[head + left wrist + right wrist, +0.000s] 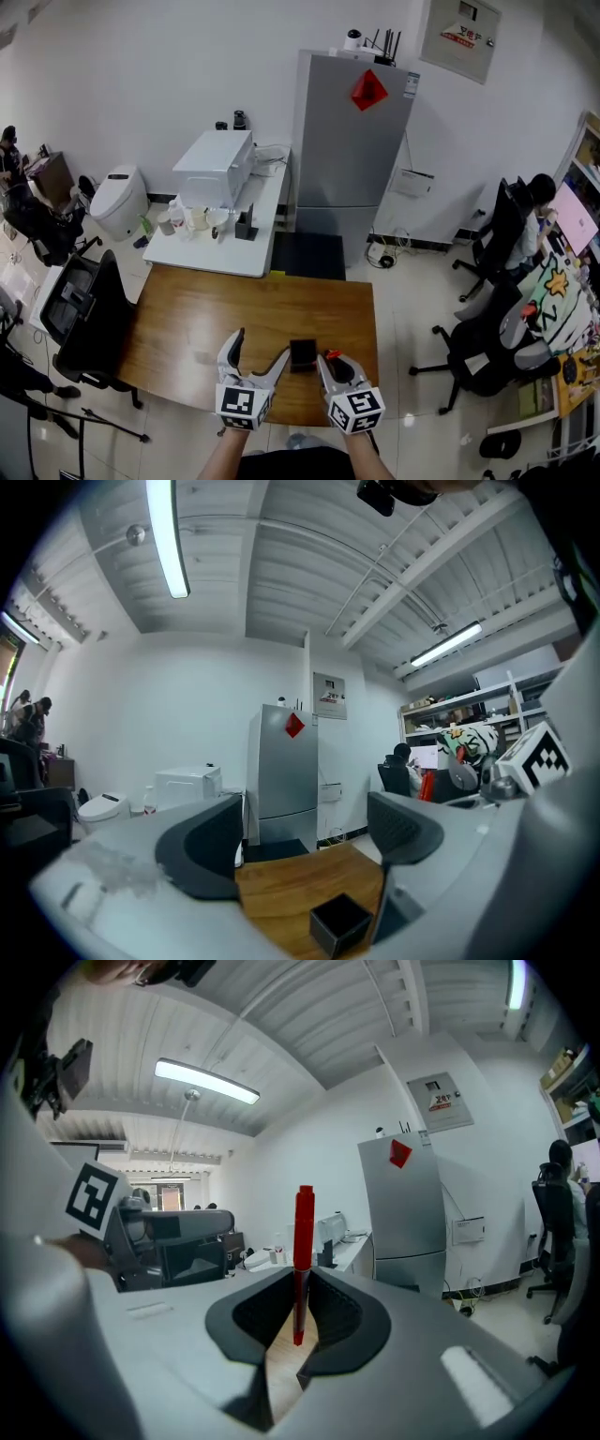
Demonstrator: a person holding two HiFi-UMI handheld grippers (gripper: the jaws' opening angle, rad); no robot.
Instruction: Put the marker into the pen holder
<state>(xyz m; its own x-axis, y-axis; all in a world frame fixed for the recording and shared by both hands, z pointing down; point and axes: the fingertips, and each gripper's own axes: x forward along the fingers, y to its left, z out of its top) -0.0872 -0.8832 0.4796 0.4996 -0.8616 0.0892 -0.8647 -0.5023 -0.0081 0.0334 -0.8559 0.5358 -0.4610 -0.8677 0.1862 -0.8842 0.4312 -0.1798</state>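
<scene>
The black square pen holder [303, 353] stands on the wooden table [187, 328] near its front edge. My left gripper [262, 347] is open just left of it, and its right fingertip is close to the holder's side. In the left gripper view the holder [339, 922] shows low down, by the right jaw, with nothing between the pads. My right gripper [328, 364] sits just right of the holder, shut on the red marker [331, 354]. In the right gripper view the marker [303, 1241] stands upright, clamped between the jaws of that gripper [298, 1312].
Behind the wooden table a white table [220, 248] carries a white appliance [216, 169] and small items. A grey fridge [352, 141] stands beside it. A black office chair [89, 309] is at the table's left, more chairs [478, 347] and a seated person [534, 211] are at the right.
</scene>
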